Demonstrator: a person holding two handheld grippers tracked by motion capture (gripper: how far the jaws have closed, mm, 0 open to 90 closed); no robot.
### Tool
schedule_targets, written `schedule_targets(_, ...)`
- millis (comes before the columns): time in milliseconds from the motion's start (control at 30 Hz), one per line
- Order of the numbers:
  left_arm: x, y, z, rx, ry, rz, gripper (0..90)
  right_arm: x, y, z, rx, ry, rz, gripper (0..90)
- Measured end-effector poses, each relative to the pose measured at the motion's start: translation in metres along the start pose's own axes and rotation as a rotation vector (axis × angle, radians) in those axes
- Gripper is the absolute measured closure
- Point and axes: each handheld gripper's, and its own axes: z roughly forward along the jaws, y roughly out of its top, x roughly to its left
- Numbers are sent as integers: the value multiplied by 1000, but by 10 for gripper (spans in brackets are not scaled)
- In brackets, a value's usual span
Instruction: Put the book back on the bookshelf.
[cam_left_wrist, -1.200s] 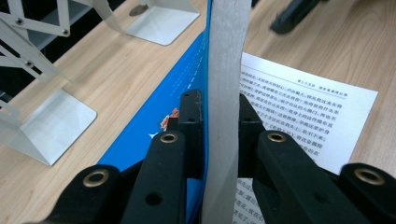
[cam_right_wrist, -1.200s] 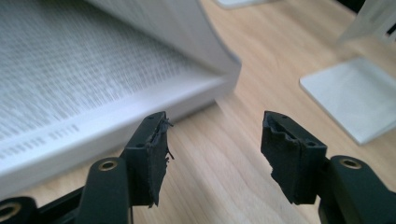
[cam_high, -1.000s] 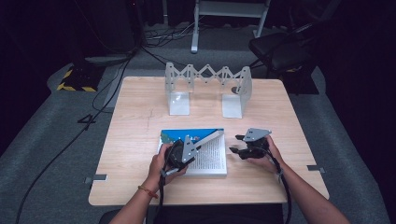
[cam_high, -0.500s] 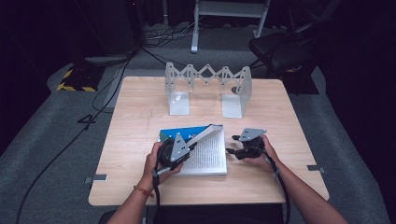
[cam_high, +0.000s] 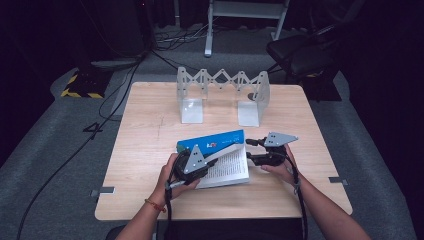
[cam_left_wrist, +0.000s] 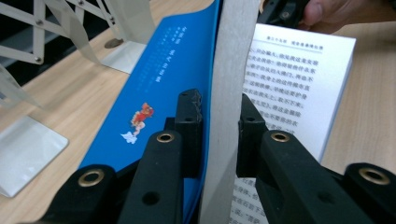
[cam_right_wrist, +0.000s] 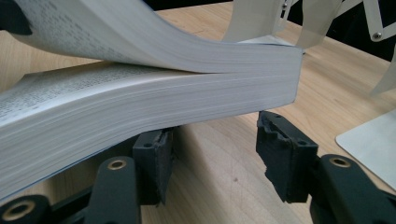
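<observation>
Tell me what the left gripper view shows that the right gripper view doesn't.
Left gripper view: the left gripper shut on the lifted front part of the book, its blue cover and the printed page. Right gripper view: the right gripper with its jaws apart at the book's lower corner, having just been closing, gripping nothing. Both show the open book, the wooden table and the white folding rack.

Lit evenly from above on the desk (cam_high: 150, 130), dark all round it. Soft, faint shadows under the book (cam_high: 225, 160). Slightly grainy and soft in the high view. Sharp on the printed page in the left gripper view; blurred on the nearest black fingers (cam_right_wrist: 154, 163).
</observation>
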Motion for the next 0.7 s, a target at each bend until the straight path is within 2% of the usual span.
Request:
schedule_targets(67, -2, 1, -1, 11, 5, 1, 756, 1, 3, 0, 11, -10, -19, 463)
schedule_targets(133, -3, 0, -1, 19, 3, 4, 753, 1, 5, 1, 1, 0, -6, 467)
schedule_targets(200, -4, -1, -2, 15, 10, 4, 751, 2, 9, 1, 4, -4, -17, 468)
schedule_targets(333, -5, -7, -4, -21, 23, -29, 735, 3, 16, 2, -1, -7, -19, 470)
schedule_targets(433, -8, -12, -7, -35, 52, -31, 712, 4, 20, 5, -9, -9, -24, 478)
schedule_targets(500, -6, -16, -10, -46, 50, -55, 704, 6, 23, 8, -15, -5, -15, 490)
schedule_targets(567, -5, -17, -12, -49, 56, -48, 709, 8, 25, 10, -20, 0, -18, 498)
schedule_targets(700, -1, -14, -9, -57, 30, -56, 730, 8, 25, 11, -26, -5, 0, 507)
